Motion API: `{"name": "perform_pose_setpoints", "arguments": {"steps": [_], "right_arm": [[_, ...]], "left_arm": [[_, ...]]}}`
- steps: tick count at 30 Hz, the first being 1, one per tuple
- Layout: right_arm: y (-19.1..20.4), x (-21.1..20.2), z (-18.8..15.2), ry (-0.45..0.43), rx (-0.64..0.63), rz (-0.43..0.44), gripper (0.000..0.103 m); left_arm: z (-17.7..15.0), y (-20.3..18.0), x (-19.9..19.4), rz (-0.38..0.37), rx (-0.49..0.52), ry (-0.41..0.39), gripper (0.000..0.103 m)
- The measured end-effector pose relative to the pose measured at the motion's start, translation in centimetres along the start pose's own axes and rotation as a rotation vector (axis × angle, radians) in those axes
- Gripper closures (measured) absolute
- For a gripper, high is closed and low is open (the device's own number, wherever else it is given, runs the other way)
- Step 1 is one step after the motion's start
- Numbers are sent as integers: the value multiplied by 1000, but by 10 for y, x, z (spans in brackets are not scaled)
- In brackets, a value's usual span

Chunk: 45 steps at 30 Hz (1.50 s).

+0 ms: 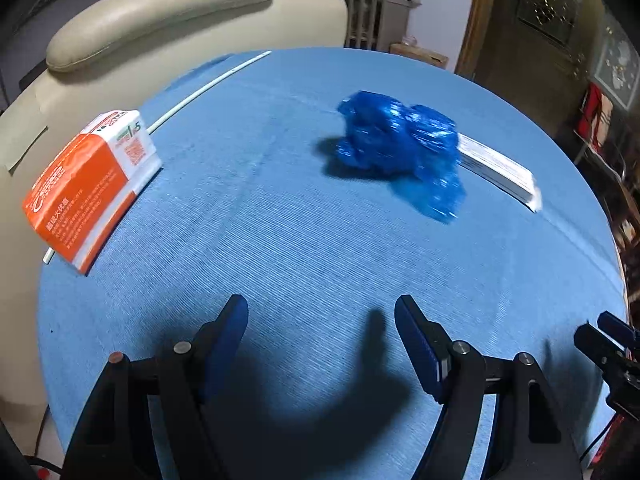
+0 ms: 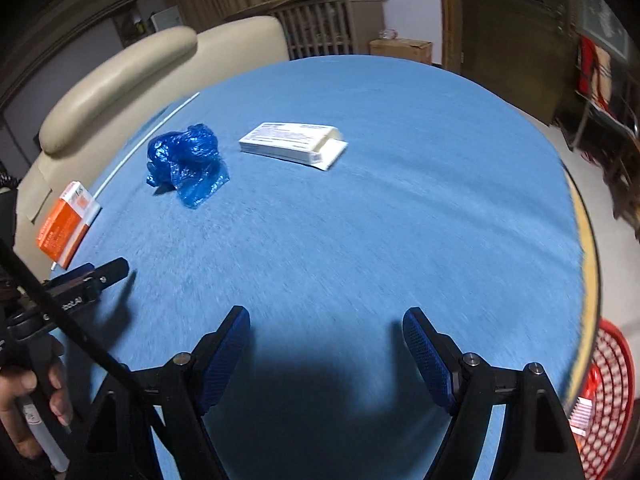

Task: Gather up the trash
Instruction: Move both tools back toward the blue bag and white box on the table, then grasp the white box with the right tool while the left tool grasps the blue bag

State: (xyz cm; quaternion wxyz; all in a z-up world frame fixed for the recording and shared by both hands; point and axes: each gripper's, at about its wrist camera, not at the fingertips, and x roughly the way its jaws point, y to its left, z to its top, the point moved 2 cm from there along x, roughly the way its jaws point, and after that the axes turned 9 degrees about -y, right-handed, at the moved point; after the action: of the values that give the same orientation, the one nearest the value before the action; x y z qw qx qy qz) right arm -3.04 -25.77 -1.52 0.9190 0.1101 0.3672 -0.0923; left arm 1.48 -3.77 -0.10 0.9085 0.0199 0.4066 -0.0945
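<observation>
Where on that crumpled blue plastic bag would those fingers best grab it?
Probably the bunched, raised lump of the blue plastic bag, coming down from above with the right gripper open. The lump stands up off the blue tablecloth, while the bag's flat tail lies flush and would likely slip.

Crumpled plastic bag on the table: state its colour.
The crumpled plastic bag is glossy blue; the left wrist view shows it best.

The white box [image 1: 500,170] is partly hidden behind the crumpled blue bag [image 1: 400,148] in the left wrist view, and the bag itself is smeared by blur. The print on the orange carton [image 1: 86,188] cannot be read (too small and soft). The red basket [image 2: 608,404] is cut off by the right wrist picture's edge.
</observation>
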Motion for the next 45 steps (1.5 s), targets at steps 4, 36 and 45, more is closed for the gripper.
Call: {"name": "perform_pose_setpoints", "arguments": {"steps": [4,36,45], "right_arm": [[18,21,22,-7,-82,4,21],[32,121,107,127,-345,134,47],[11,81,74,110,-210,173,48]], "left_arm": [[-1,7,12,3,-11,15,25],[45,-11,23,-60,-65,-73,0],[116,-53,47,-115,-1,-144,0]]}}
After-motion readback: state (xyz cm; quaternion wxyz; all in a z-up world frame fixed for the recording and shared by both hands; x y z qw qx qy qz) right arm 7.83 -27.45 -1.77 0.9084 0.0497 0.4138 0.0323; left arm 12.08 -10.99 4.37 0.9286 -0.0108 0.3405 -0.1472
